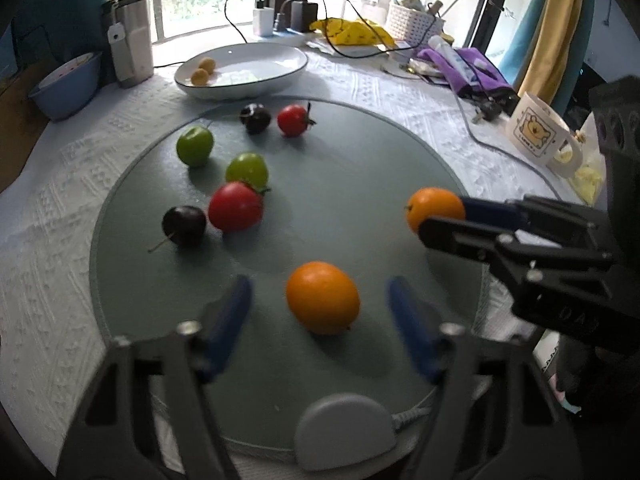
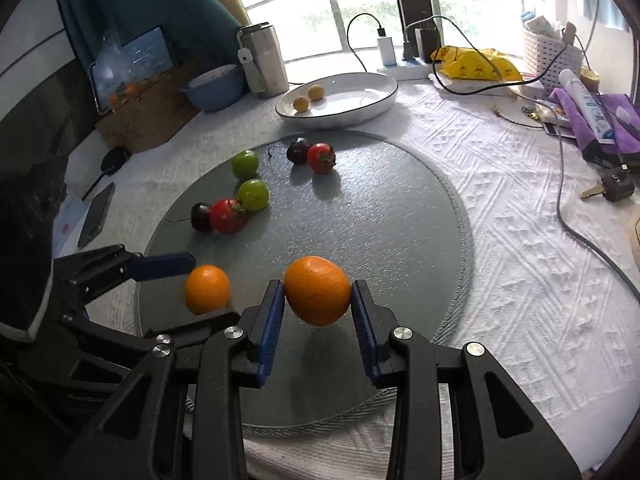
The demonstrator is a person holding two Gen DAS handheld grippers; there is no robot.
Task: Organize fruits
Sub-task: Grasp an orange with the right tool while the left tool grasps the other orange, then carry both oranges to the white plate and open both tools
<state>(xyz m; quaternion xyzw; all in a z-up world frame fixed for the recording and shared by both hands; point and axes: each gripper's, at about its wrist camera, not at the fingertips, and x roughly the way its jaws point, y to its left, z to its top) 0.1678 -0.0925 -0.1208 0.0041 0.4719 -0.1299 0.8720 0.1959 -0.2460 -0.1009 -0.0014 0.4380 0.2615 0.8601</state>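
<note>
The right claw (image 2: 318, 294) grips an orange (image 2: 318, 290) between its blue pads (image 2: 272, 316), one pad pressed to each side of the fruit, which hangs just above the round grey mat (image 2: 400, 240) and casts a shadow on it. In the left wrist view that same orange (image 1: 434, 208) shows at the right, held by the dark claw (image 1: 444, 220) reaching in from that side. The left claw (image 1: 320, 300) stands partly open around a second orange (image 1: 322, 298), which rests on the mat (image 1: 340, 184); its blue pads (image 1: 230, 312) sit either side of the fruit with a clear gap on both sides, so nothing is held. From the right wrist view this second orange (image 2: 207, 289) lies at the mat's left edge, with one blue finger of the left claw (image 2: 188, 280) just above it. Farther back on the mat are two green fruits (image 1: 195, 146), two red tomatoes (image 1: 235, 206) and two dark plums (image 1: 184, 225): one plum, one tomato and one green fruit cluster together, another plum and tomato sit side by side near the far rim. Beyond the mat, on the white textured cloth over the table (image 2: 520, 280), a white oval dish (image 1: 244, 70) holds two small yellow fruits (image 1: 200, 77). A steel tumbler (image 1: 132, 40) and a blue bowl (image 1: 66, 88) stand to its left.
</note>
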